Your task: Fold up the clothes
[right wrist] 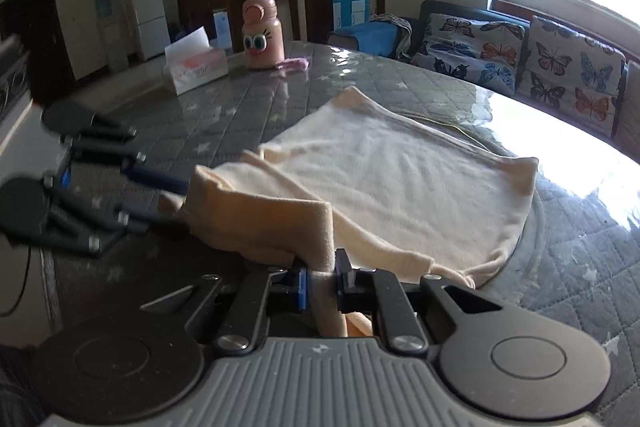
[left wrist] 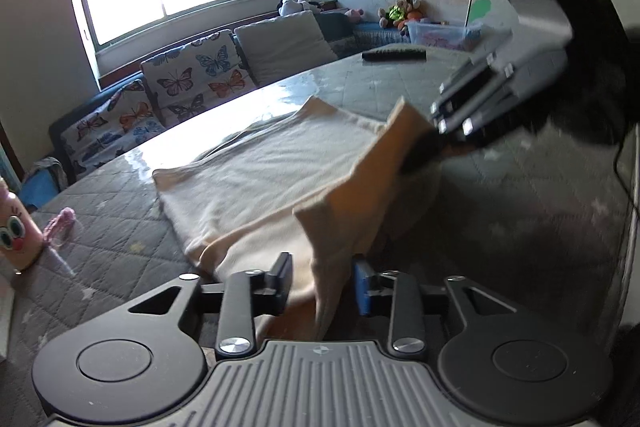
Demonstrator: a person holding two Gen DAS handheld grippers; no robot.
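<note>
Both your grippers are clamped on the near edge of the cream garment.

Your left gripper (left wrist: 322, 283) and right gripper (right wrist: 322, 281) each pinch a lifted fold of the cream garment (right wrist: 396, 179), raised off the grey quilted table (right wrist: 568, 263). The rest lies flat towards the far side. A pink bottle (right wrist: 262, 35) stands far left, beside a tissue box (right wrist: 196, 67).

Soft matt cream cloth garment (right wrist: 392, 167) lies on a glossy film-covered quilted table (right wrist: 248, 107)
</note>
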